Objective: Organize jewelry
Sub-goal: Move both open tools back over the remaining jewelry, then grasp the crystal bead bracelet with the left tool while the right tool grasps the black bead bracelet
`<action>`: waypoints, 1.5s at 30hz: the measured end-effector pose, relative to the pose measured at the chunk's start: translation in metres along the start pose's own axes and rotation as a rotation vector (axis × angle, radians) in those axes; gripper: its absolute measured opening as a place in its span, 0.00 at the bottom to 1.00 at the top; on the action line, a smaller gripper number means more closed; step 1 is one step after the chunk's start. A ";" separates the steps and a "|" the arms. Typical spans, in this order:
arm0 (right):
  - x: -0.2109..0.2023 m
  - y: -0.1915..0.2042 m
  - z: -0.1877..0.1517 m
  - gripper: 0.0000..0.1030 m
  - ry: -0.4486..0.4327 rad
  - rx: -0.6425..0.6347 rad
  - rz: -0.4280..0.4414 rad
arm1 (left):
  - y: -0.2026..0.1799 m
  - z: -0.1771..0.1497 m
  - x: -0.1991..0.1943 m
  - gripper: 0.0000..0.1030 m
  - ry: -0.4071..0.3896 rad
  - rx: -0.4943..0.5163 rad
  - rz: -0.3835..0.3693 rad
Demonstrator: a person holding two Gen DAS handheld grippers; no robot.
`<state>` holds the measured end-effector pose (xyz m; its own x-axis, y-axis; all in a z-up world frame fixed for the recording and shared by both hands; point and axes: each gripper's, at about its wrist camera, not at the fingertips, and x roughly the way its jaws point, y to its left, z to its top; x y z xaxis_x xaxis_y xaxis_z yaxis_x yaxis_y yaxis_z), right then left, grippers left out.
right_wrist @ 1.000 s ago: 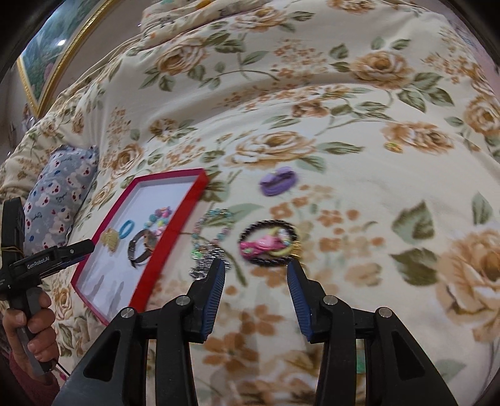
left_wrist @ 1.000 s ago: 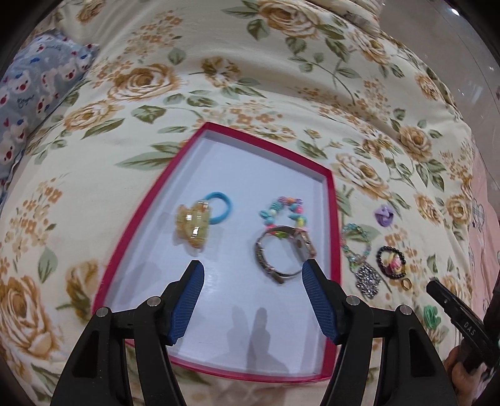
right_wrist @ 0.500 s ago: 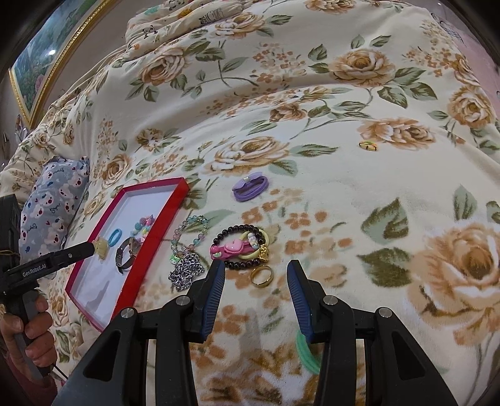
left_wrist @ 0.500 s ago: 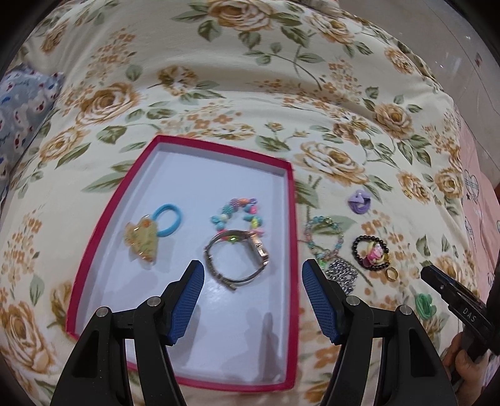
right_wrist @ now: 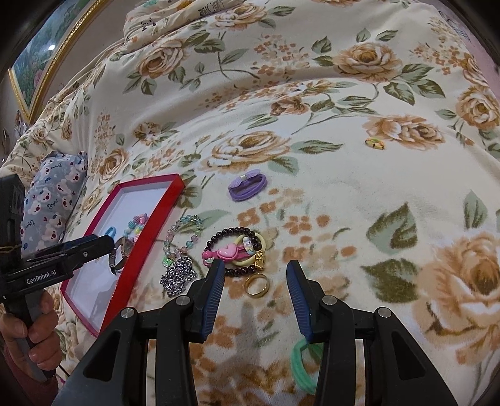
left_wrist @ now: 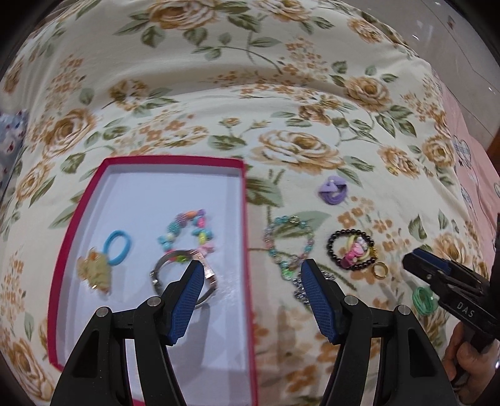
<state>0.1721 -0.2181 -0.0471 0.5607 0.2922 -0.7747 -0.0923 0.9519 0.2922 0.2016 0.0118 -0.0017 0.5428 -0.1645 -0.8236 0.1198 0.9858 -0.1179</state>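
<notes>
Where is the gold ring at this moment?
The gold ring lies on the floral blanket, just beyond the open right gripper, beside the black bead bracelet.

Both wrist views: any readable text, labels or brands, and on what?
"DAS" on the right tool, seen from the left wrist.
"GenRobot.AI" on the left tool, seen from the right wrist.
Cursive print on the bear-patterned pillow: too small to read.
Label on the folded bedding at the top: too blurred.
</notes>
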 end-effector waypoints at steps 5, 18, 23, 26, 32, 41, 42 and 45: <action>0.011 0.002 0.007 0.38 0.012 -0.028 0.005 | -0.011 0.006 0.016 0.56 0.016 0.033 -0.014; 0.053 0.000 0.014 0.23 0.116 -0.086 -0.013 | -0.047 0.022 0.076 0.48 0.099 0.135 -0.007; 0.057 -0.007 0.012 0.17 0.124 -0.071 -0.007 | -0.058 0.025 0.107 0.38 0.153 0.164 0.000; 0.057 -0.007 0.012 0.17 0.125 -0.071 -0.006 | -0.062 0.026 0.123 0.37 0.180 0.176 0.008; 0.059 -0.001 0.012 0.08 0.120 -0.101 -0.012 | -0.067 0.027 0.125 0.07 0.169 0.203 0.003; 0.023 0.005 0.019 0.07 0.028 -0.087 0.006 | -0.048 0.024 0.079 0.07 0.082 0.143 -0.082; 0.020 0.006 0.020 0.07 0.021 -0.084 0.011 | -0.044 0.022 0.071 0.07 0.073 0.131 -0.092; 0.006 0.010 0.022 0.07 -0.009 -0.078 0.026 | -0.035 0.019 0.052 0.06 0.051 0.099 -0.115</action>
<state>0.1923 -0.2091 -0.0366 0.5650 0.3162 -0.7621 -0.1704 0.9484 0.2672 0.2419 -0.0319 -0.0301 0.4777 -0.2716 -0.8354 0.2619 0.9518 -0.1597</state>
